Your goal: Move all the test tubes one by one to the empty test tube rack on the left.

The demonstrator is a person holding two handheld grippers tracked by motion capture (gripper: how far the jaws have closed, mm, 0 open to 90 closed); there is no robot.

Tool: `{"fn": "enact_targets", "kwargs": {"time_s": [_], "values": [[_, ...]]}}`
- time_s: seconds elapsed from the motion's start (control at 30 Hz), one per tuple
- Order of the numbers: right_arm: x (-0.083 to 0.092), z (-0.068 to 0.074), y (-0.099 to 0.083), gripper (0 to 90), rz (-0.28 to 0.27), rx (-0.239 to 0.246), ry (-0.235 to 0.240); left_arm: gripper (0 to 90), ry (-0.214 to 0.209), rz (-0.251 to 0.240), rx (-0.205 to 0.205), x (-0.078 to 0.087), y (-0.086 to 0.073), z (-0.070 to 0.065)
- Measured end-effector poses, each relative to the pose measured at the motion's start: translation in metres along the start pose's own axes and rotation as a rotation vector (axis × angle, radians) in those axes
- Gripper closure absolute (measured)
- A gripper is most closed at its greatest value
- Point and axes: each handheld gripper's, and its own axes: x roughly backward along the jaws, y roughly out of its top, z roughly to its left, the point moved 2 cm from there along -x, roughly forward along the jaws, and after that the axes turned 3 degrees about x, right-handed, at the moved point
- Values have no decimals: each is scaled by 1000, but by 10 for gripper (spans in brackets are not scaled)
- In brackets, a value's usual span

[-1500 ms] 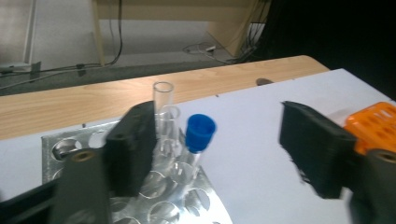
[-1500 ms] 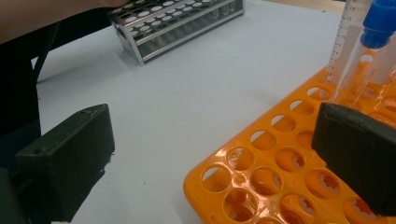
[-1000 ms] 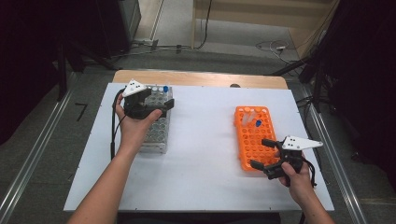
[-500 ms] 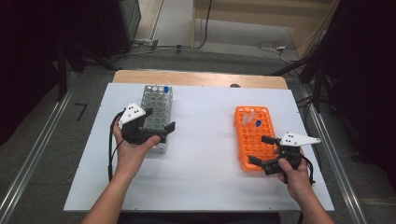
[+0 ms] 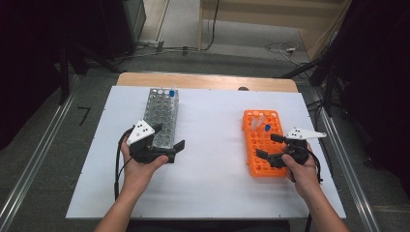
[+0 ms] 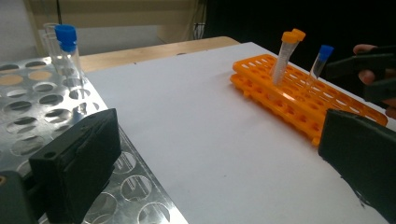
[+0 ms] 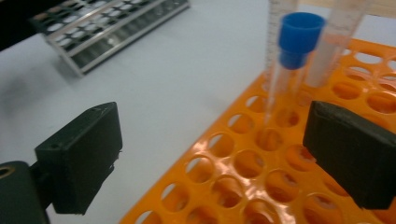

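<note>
1. A white table top (image 5: 212, 193) stands in the middle of the room, and everything else lies around it.
2. At the table's far edge, a strip of bare wooden board (image 5: 208, 80) shows.
3. Grey floor (image 5: 43, 145) surrounds the table on all sides.
4. Metal rails (image 5: 34, 166) run along the floor just left and right of the table.
5. Beyond the far edge, cables (image 5: 280, 47) trail across the floor.
6. Dark equipment (image 5: 116, 24) stands at the far left; the far right is black shadow.
</note>
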Motion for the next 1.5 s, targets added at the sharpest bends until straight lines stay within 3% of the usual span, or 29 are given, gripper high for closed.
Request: {"fn": "enact_targets", "kwargs": {"time_s": [0.07,0.3,0.4,0.5,0.77,0.87,1.17,1.4,1.5], "values": [[-4,-4,1,70,13,-23,-15,0,-5,6,5,-1,-2,-1],[-16,-14,2,403,42,-87,-156,0,-12,10,-5,-2,-3,-5],[-17,-15,3,500,51,-96,-177,0,-15,8,-5,-2,-3,-6],[-22,-16,2,579,99,-125,-193,0,-14,8,-4,-2,-3,-7],[-25,-13,3,730,127,-103,-226,0,-13,16,-7,-3,-4,-9],[-27,-11,4,747,135,-76,-241,0,-19,21,-11,-5,-5,-11],[-24,-9,3,752,107,-66,-252,0,-37,19,-24,-5,-4,-17],[-17,-8,3,752,38,-58,-255,2,-53,15,-32,-3,-3,-22],[-11,-8,5,752,-13,-79,-225,2,-54,12,-31,-3,-3,-23]]}}
